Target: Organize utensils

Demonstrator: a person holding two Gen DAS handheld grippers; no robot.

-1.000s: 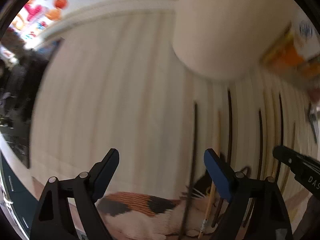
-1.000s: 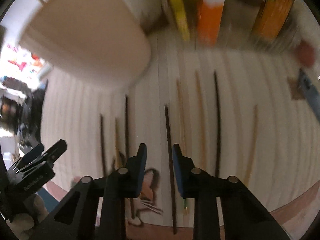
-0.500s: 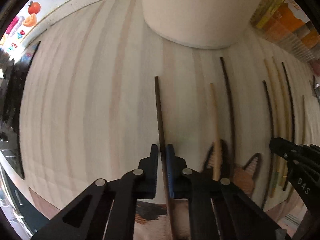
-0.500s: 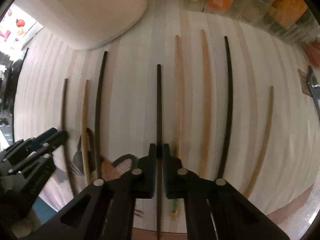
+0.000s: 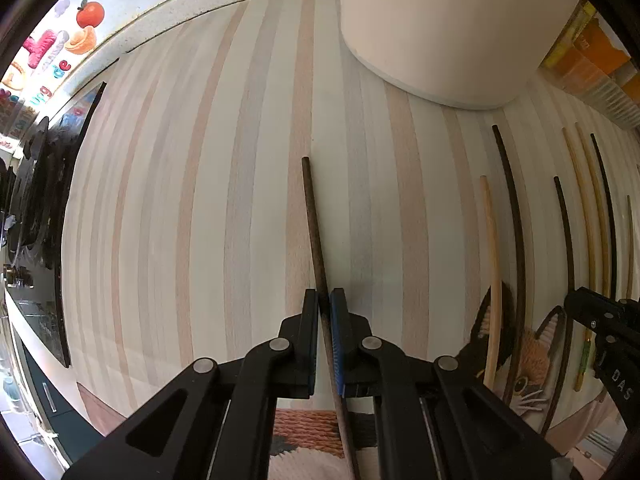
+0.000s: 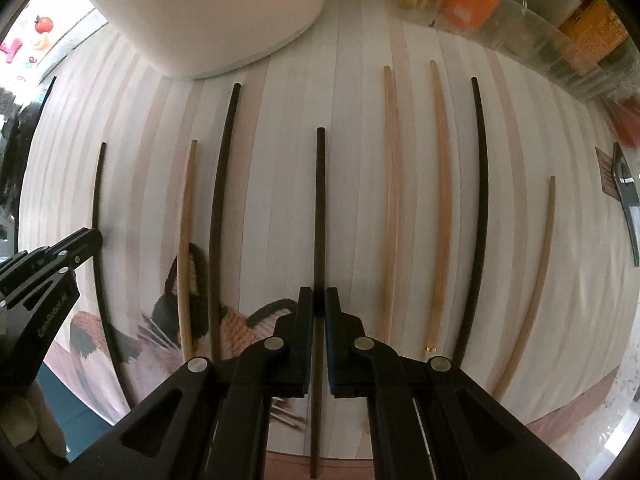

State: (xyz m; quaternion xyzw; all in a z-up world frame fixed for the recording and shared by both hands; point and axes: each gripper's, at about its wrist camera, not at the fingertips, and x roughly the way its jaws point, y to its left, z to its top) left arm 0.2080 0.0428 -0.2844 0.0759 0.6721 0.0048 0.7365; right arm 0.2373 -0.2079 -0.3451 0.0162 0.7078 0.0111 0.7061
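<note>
Dark chopstick [image 5: 314,232] lengthwise away from camera, left hand-held gripper [image 5: 324,304] clamped on it, right likewise.

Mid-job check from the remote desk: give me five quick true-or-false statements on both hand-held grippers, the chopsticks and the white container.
1. The left hand-held gripper is shut on a dark chopstick. True.
2. The right hand-held gripper is open and empty. False: it is shut on another dark chopstick.
3. The chopsticks lie crosswise in a heap. False: they lie side by side, roughly parallel, on the striped mat.
4. A white container stands on the mat beyond the chopsticks. True.
5. All the chopsticks are dark. False: several are light wood, such as a pale chopstick.
</note>
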